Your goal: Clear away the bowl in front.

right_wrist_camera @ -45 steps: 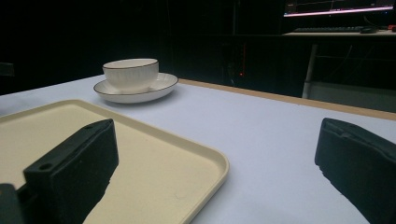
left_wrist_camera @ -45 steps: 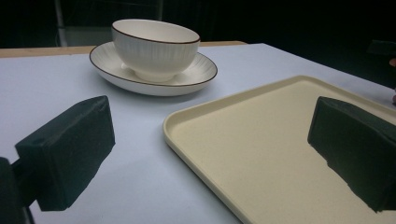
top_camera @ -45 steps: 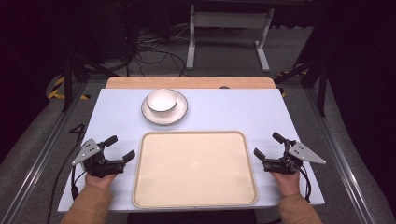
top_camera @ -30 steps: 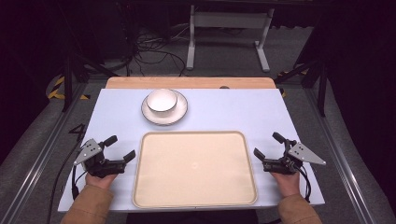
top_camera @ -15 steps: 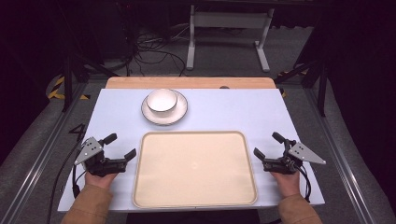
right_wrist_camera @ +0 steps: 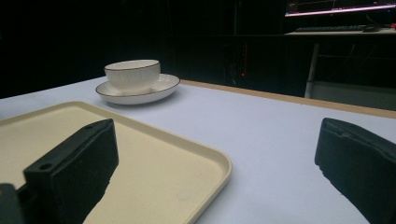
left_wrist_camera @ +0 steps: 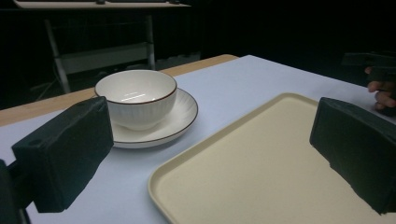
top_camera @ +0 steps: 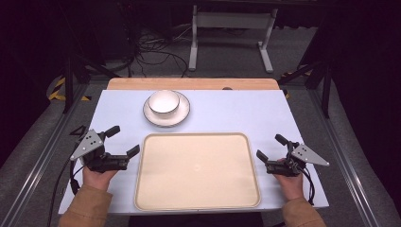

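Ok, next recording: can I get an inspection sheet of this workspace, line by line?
Surface: table with a pale blue top and a wooden strip along its far edge.
Job's things: beige tray lies bare at the near middle; white bowl sits on a white saucer beyond the tray's far left corner.
Clutter: one small dark thing on the wooden strip, too small to tell.
Grippers: left tool open, left of the tray, holding nothing; right tool open, right of the tray, holding nothing.
Cables: one trails from each tool; a tangle of cables on the floor beyond the table.
Surroundings: dark room, metal frame stand behind the table.
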`<action>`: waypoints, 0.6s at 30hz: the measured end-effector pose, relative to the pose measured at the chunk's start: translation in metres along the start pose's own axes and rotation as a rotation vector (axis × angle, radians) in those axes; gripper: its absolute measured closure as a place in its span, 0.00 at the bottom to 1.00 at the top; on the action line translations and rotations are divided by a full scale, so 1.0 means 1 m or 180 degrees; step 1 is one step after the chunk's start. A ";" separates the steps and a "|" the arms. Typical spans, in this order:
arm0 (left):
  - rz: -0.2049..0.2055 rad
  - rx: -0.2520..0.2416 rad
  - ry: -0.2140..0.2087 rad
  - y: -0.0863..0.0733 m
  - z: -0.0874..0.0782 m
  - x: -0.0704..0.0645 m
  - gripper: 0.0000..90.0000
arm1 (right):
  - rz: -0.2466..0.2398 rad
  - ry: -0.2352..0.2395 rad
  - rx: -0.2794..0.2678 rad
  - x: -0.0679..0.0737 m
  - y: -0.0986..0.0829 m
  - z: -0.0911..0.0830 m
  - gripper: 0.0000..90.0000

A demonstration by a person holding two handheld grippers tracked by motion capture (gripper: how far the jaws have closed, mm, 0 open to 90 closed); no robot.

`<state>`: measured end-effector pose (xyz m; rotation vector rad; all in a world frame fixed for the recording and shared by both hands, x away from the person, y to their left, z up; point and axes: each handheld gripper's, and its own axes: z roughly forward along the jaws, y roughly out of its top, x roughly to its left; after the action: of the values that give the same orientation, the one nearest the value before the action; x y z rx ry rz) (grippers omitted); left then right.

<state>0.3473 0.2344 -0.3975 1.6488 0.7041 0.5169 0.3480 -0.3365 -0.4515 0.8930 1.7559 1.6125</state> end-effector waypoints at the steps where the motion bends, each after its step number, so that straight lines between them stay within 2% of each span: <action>1: 0.0029 -0.0037 -0.0010 0.001 0.000 -0.001 0.00 | -0.0015 -0.0001 0.0008 -0.001 0.000 0.000 0.00; 5: 0.0075 -0.0223 -0.0034 0.009 -0.001 -0.006 0.00 | -0.0001 -0.0004 0.0011 -0.001 0.000 0.001 0.00; 7: 0.0055 -0.0211 -0.0080 0.012 -0.002 -0.005 0.00 | -0.0001 -0.0008 0.0022 -0.001 0.000 0.001 0.00; 9: 0.0060 -0.0182 -0.0071 0.014 -0.002 -0.005 0.00 | -0.0009 -0.0014 0.0039 -0.001 -0.001 0.001 0.00; 14: -0.0074 -0.0194 -0.0085 0.020 0.000 0.002 0.00 | -0.0081 -0.0011 0.0108 0.000 -0.001 0.002 0.00; 18: -0.0125 -0.0223 -0.0092 0.024 0.007 0.009 0.00 | -0.0046 0.0002 0.0104 0.000 -0.001 0.002 0.00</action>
<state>0.3626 0.2329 -0.3753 1.5711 0.6883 0.4837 0.3495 -0.3356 -0.4526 0.8932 1.7899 1.5793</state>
